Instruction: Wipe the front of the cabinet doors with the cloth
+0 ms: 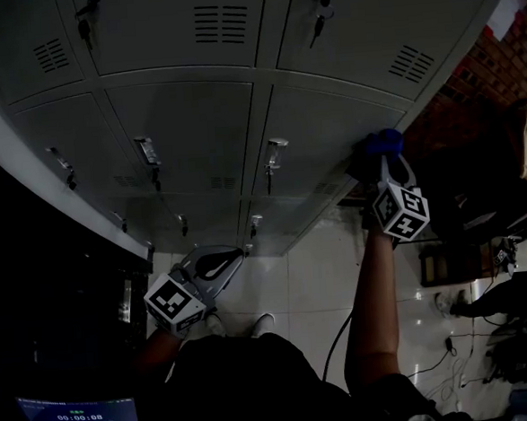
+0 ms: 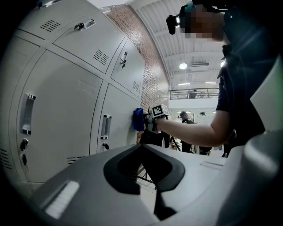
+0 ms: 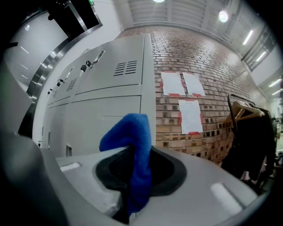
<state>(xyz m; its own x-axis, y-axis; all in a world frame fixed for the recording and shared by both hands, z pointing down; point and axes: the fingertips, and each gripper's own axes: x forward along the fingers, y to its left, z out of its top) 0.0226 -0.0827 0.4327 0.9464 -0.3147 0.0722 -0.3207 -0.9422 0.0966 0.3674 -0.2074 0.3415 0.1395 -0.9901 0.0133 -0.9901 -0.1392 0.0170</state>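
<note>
Grey cabinet doors [image 1: 195, 138] fill the frame's top. My right gripper [image 3: 137, 185] fingers clench the soft, light cloth [image 3: 132, 141] mid-fold, against the right-hand door. My left gripper [image 1: 232, 255] fingers are closed and empty.

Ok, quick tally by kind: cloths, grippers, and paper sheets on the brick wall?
Cloth: 1
Grippers: 2, the left gripper and the right gripper
Paper sheets: 3
Total: 6

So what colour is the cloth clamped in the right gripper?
Bright blue; the fuzzy blue cloth shows best in the right gripper view.
</note>
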